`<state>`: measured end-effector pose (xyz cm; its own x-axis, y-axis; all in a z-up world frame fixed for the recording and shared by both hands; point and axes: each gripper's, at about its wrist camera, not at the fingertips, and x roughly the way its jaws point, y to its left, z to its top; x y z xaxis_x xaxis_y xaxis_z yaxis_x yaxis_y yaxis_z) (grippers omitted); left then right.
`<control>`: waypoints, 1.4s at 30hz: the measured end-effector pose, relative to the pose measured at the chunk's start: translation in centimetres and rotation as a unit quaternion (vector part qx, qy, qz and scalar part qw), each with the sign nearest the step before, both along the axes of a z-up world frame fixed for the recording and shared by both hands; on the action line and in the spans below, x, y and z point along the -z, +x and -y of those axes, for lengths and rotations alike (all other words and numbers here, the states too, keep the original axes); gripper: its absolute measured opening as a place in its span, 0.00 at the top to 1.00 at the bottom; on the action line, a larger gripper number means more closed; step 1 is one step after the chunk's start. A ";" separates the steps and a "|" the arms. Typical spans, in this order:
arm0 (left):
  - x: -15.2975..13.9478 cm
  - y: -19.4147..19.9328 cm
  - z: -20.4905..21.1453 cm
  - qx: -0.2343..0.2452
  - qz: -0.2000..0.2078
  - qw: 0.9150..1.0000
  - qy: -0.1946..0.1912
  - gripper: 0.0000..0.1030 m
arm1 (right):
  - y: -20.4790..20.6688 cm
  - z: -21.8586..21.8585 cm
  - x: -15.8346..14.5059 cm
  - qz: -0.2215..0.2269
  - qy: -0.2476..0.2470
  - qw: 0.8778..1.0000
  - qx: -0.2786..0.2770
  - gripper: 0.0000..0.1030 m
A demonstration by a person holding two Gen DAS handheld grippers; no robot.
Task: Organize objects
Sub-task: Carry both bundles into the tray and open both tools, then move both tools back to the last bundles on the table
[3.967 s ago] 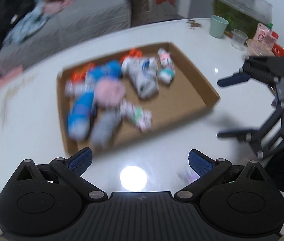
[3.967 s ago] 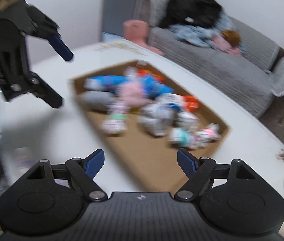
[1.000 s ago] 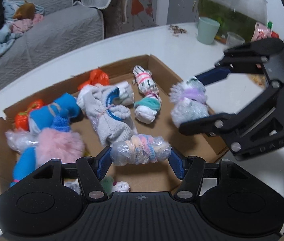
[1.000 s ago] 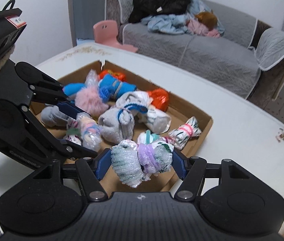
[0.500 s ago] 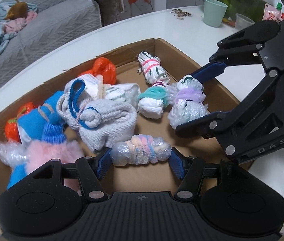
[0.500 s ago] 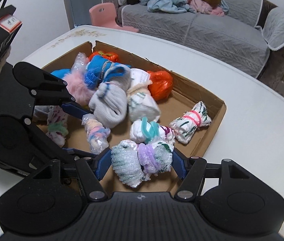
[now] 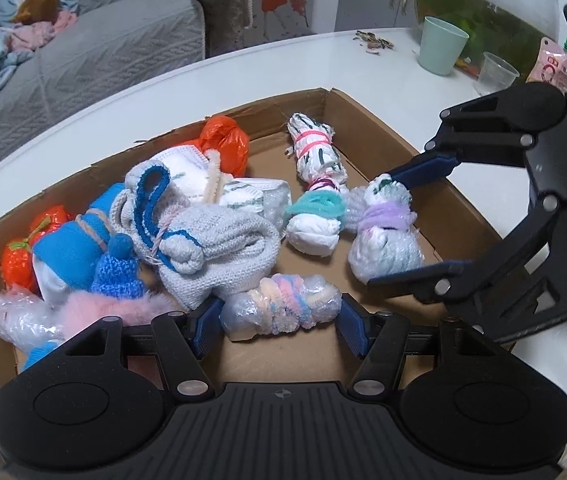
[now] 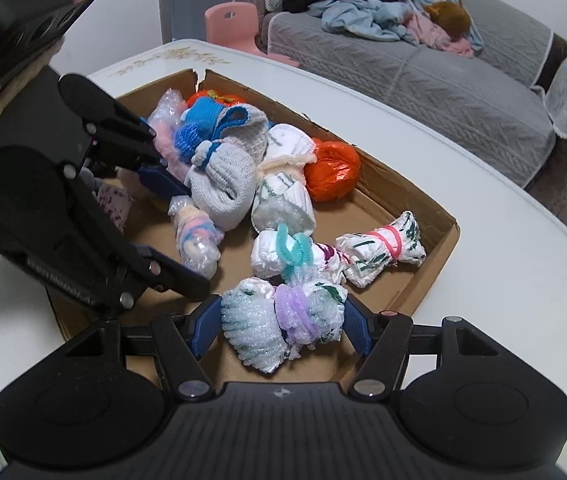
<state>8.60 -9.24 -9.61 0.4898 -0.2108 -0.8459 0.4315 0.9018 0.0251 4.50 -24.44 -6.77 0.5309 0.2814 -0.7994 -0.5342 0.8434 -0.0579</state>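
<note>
A shallow cardboard box (image 7: 367,116) on a white table holds several tied bundles of socks and wrap. My left gripper (image 7: 281,318) is shut on a bubble-wrap bundle tied with a pastel band (image 7: 281,312), low over the box's near part. My right gripper (image 8: 281,326) is shut on a bubble-wrap bundle tied with a purple band (image 8: 283,326), low over the box's near right corner. That bundle also shows in the left wrist view (image 7: 385,236), and the pastel bundle shows in the right wrist view (image 8: 195,240). The two grippers are close together.
In the box lie a grey knit bundle (image 7: 211,248), an orange bag (image 7: 225,142), a blue bundle (image 7: 75,248), a pink fluffy one (image 7: 111,312) and a pink-banded bundle (image 7: 315,152). A green cup (image 7: 441,50) and clear cup (image 7: 497,72) stand at the table's far side. A grey sofa (image 8: 423,68) is beyond.
Both grippers, each still holding its bundle, have come lower and closer over the box. Four seconds ago both were open and empty.
</note>
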 end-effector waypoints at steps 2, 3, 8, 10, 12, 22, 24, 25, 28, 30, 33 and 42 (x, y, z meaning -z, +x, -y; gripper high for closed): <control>0.0 -0.2 0.2 -0.002 -0.001 1.000 -0.001 0.36 | -0.1 -0.2 0.1 0.006 -0.004 1.000 -0.004 0.42; 0.0 -0.3 0.2 -0.002 -0.001 1.000 0.000 0.35 | -0.1 -0.3 0.2 0.006 -0.006 1.000 -0.004 0.42; 0.1 0.1 0.8 -0.007 -0.001 1.000 0.008 0.36 | -0.2 -0.4 0.2 0.007 -0.009 1.000 -0.004 0.42; 0.2 0.1 0.9 -0.009 -0.002 1.000 0.011 0.36 | -0.2 -0.5 0.1 0.007 -0.011 1.000 -0.003 0.42; 0.2 0.1 0.8 -0.011 -0.002 1.000 0.011 0.36 | -0.2 -0.4 0.1 0.008 -0.011 1.000 -0.002 0.42; 0.0 0.7 -0.1 -0.039 -0.013 0.999 -0.011 0.30 | 0.2 -0.3 0.2 0.029 -0.021 0.999 0.006 0.42; 0.0 0.7 -0.2 -0.046 -0.015 0.999 -0.021 0.27 | 0.4 -0.3 0.5 0.028 -0.026 0.999 0.011 0.41; 0.0 0.8 -0.2 -0.048 -0.018 0.998 -0.027 0.26 | 0.4 -0.3 0.6 0.031 -0.029 0.999 0.009 0.40; -0.2 0.8 -0.1 -0.051 -0.027 0.998 -0.038 0.19 | 0.2 -0.6 0.6 0.036 -0.041 0.999 0.005 0.39; -0.5 0.6 0.0 -0.048 -0.029 0.998 -0.042 0.17 | 0.0 -0.7 0.4 0.038 -0.048 0.998 0.001 0.37; -1.2 0.0 0.1 -0.048 -0.024 0.998 -0.038 0.13 | -0.4 -0.4 -0.3 0.043 -0.047 0.998 0.000 0.32; -3.5 -2.5 -0.5 -0.072 -0.016 0.997 -0.039 0.02 | -1.4 -0.7 -1.4 0.055 -0.038 0.998 0.010 0.30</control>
<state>6.09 -8.69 -6.13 0.4932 -0.2060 -0.8452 0.2976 0.9529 -0.0585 3.09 -23.75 -5.37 0.6210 0.2099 -0.7552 -0.5035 0.8452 -0.1791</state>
